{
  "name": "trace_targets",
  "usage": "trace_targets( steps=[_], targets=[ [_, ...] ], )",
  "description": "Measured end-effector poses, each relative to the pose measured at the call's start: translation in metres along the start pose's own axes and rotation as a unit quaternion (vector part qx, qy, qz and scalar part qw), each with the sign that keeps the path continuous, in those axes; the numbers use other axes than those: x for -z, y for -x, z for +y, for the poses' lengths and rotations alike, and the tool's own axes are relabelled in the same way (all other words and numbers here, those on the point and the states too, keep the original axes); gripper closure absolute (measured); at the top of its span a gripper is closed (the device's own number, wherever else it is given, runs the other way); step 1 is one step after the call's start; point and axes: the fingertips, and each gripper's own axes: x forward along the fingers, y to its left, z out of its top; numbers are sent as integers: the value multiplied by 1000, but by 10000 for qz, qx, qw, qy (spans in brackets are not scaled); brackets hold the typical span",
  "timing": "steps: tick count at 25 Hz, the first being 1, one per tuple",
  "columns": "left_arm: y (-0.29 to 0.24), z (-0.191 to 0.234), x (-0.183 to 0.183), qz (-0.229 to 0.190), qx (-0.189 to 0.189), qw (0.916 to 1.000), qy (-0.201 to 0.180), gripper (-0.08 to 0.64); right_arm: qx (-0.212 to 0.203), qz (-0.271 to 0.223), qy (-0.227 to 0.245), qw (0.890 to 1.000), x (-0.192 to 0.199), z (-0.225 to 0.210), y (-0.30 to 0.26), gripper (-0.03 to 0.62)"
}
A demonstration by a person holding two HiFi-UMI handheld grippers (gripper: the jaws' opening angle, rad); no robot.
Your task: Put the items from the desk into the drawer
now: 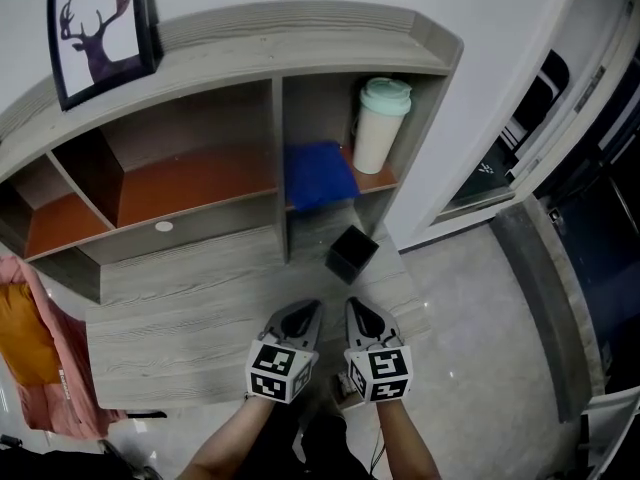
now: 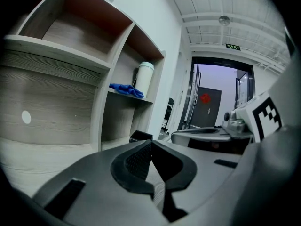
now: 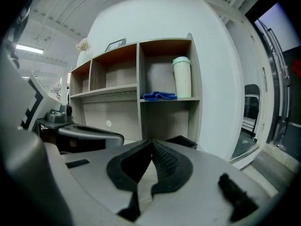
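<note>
A small black open-topped box (image 1: 351,253) sits on the grey wooden desk (image 1: 180,313), right of the shut drawer (image 1: 190,232).

Your left hand-held gripper (image 1: 312,308) and right hand-held gripper (image 1: 352,305) look alike. Each has a smooth light-grey plastic shell that narrows to a pointed pair of jaws, dark on the inner side. At its rear each carries a white cube (image 1: 280,370), printed with black square markers on every face you can see. Up close, the jaws are lined with black pads (image 2: 136,161) that have a fine gridded texture and sit inside a thick black rim. A dark rectangular slot (image 2: 66,197) is cut into the grey shell beside the jaws. A small silvery metal knob (image 2: 234,123) sits on the right one's body, just beside its cube.
</note>
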Motion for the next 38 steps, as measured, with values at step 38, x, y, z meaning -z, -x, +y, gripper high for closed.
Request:
trace_targets(
  steps=[38],
  targets=[
    [-79,67,12,88,-219,9997,89,551,-754,1533,1399,9753,26,-41,-114,426]
  ],
)
